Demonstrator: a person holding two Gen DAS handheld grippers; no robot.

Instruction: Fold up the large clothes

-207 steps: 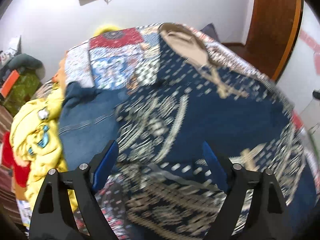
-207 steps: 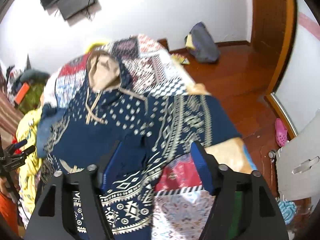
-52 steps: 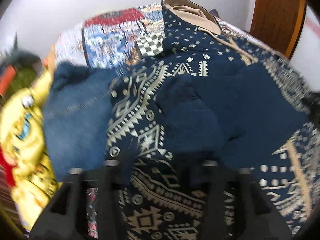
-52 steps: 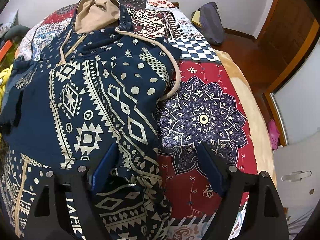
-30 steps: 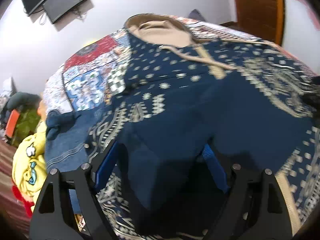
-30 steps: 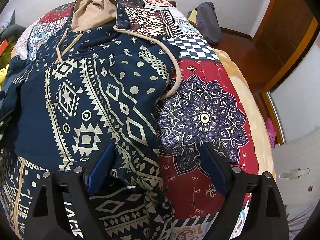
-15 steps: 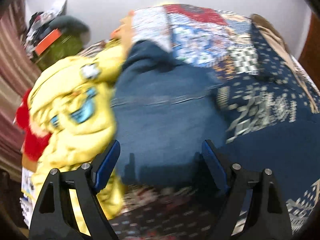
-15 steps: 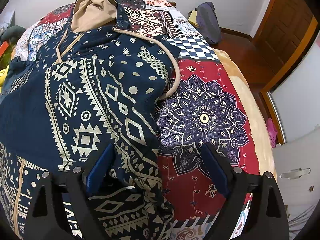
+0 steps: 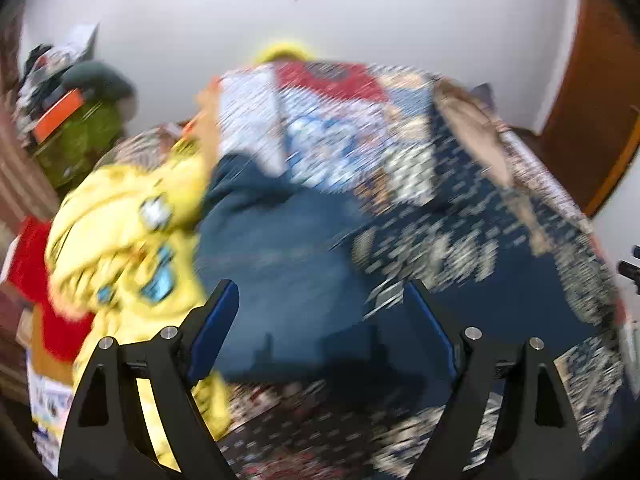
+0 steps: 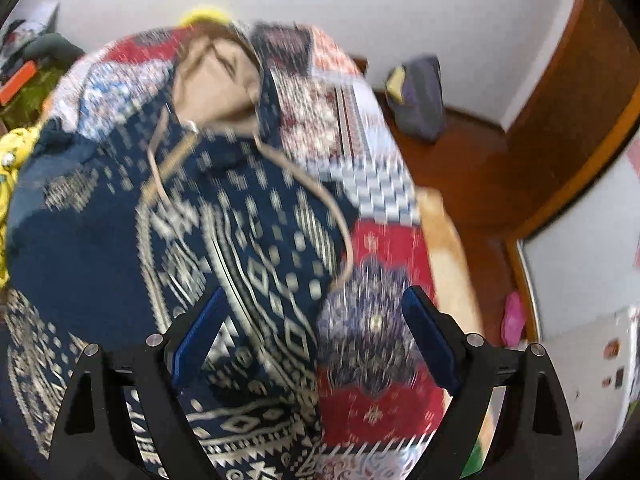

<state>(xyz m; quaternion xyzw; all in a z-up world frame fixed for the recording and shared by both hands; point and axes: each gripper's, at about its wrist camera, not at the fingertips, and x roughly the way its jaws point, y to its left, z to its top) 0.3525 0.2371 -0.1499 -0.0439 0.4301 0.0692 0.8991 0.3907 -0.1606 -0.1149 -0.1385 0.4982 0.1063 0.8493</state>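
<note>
Presently spread flat on patchwork quilt for folding: navy hooded pullover with cream geometric print; above it, left gripper and right gripper, jaws wide apart, nothing clamped.

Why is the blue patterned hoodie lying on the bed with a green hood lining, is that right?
Not quite. The hoodie does lie on the bed, but its hood lining is tan, not green. The right wrist view shows it, near the top of the hoodie.
</note>
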